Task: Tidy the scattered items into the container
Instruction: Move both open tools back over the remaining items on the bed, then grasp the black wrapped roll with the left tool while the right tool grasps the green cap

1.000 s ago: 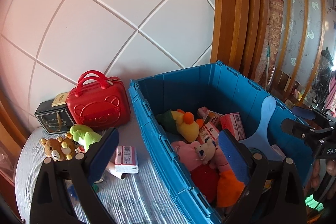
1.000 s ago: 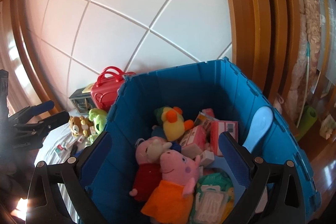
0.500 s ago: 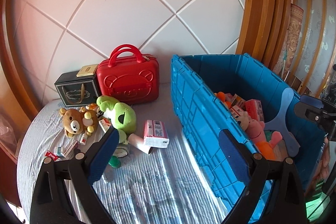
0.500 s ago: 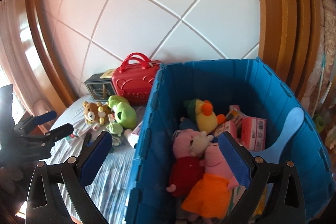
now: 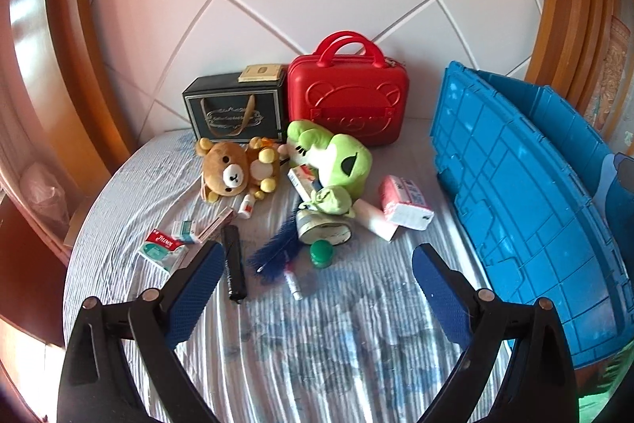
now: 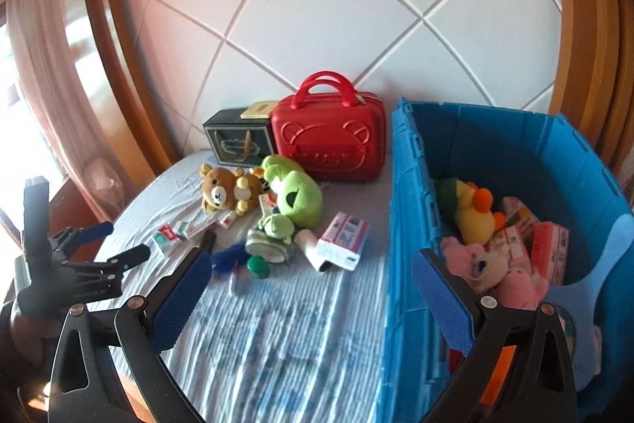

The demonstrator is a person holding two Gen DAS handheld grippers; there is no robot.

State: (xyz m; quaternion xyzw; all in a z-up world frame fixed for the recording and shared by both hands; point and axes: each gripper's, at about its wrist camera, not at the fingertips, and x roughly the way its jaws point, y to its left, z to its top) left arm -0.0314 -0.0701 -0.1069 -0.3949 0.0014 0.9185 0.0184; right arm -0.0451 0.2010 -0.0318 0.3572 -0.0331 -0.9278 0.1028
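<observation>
A blue crate (image 6: 408, 185) stands on the right of the striped cloth and holds plush toys (image 6: 475, 209) and pink boxes (image 6: 549, 252); its side shows in the left wrist view (image 5: 515, 185). Scattered items lie left of it: a brown bear (image 5: 233, 171), a green frog plush (image 5: 337, 157), a pink box (image 5: 404, 203), a black tube (image 5: 233, 266), a blue brush (image 5: 277, 250), a green cap (image 5: 321, 253). My left gripper (image 5: 317, 288) is open and empty, above the cloth in front of the items. My right gripper (image 6: 313, 292) is open and empty, astride the crate's left wall.
A red case (image 5: 348, 106) and a dark gift box (image 5: 235, 111) stand against the white tiled wall. Small medicine boxes (image 5: 164, 248) lie at the left of the cloth. Wooden frames flank the wall. The left gripper also shows in the right wrist view (image 6: 99, 244).
Both grippers have swung left, away from the crate's inside. The left now faces the scattered items; the right now sees the cloth and the crate's left wall. Both stayed open.
</observation>
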